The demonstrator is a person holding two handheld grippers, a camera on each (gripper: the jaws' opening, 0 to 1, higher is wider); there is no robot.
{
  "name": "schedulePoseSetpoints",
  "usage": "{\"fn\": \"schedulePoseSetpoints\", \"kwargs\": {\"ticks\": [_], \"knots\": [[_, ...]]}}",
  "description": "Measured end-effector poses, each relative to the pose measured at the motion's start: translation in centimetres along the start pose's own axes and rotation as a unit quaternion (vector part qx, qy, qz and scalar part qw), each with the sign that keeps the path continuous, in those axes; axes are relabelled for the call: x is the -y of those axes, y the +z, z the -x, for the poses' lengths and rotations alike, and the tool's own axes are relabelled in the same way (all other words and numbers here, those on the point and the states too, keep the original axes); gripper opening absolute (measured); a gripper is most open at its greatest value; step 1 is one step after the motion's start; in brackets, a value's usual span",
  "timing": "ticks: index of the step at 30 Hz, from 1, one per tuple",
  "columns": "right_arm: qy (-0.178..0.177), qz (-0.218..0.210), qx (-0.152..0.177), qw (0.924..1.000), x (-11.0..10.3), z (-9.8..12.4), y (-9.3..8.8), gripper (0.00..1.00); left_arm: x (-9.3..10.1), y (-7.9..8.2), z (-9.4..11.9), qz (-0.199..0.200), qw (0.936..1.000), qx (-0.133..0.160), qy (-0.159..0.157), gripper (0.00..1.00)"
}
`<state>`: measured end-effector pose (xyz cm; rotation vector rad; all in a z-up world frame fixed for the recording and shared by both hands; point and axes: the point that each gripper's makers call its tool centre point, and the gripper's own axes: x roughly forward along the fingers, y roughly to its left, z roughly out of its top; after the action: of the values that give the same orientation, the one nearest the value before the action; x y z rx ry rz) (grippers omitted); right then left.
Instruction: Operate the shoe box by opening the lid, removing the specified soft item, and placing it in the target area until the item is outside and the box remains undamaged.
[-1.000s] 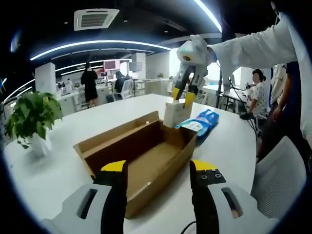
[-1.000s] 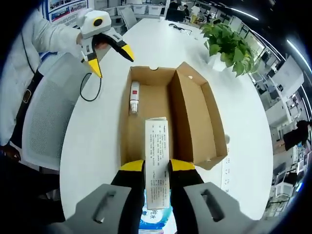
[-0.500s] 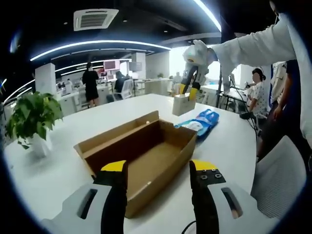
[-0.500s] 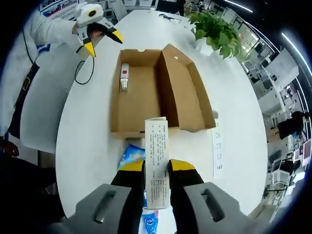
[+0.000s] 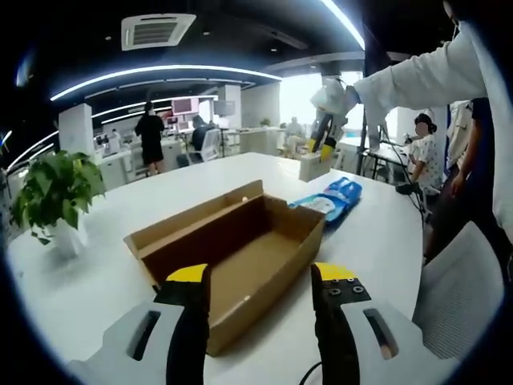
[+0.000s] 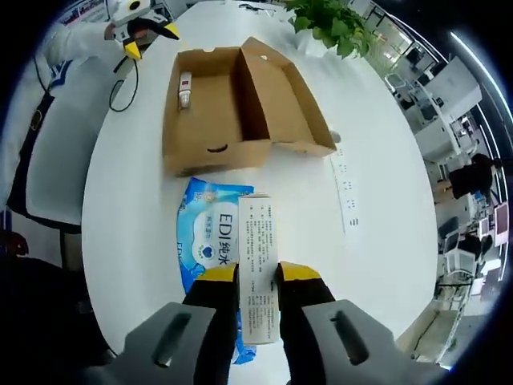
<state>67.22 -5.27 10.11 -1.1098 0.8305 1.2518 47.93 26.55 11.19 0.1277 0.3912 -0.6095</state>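
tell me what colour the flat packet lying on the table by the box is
Blue and white packet, clearest in the right gripper view.

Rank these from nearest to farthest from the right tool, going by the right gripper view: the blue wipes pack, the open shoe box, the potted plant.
1. Blue wipes pack: on the table directly under the right tool, which grips a white carton.
2. Open shoe box: just beyond the pack, mid-table.
3. Potted plant: at the table's far end, past the box.

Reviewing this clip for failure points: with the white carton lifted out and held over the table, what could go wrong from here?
The right gripper pinches only the lower end of the white carton; it could slip or crush. It hangs above the blue wipes pack, so setting it down there may leave it tilted. A small tube remains inside the shoe box.
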Motion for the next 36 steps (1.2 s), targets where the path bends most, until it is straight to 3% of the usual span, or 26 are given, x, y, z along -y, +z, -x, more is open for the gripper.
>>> {"fn": "schedulePoseSetpoints", "kwargs": {"ticks": [11, 25, 30, 36], "knots": [[-0.010, -0.013, -0.029, 0.9994, 1.1, 0.0, -5.2, 0.15, 0.1, 0.0, -0.2, -0.001, 1.0000, 0.000, 0.004, 0.51], [-0.021, -0.006, -0.053, 0.9983, 2.0, -1.3, -10.1, 0.15, 0.3, -0.2, -0.1, -0.002, 0.9999, -0.008, 0.008, 0.51], [-0.018, -0.016, -0.053, 0.9983, 1.9, -2.1, -10.9, 0.15, 0.3, -0.4, 0.0, -0.003, 0.9999, -0.012, 0.011, 0.50], [-0.014, 0.010, -0.054, 0.9984, 1.6, -2.9, -11.5, 0.15, 0.2, -0.6, 0.1, -0.002, 0.9998, -0.015, 0.016, 0.50]]}}
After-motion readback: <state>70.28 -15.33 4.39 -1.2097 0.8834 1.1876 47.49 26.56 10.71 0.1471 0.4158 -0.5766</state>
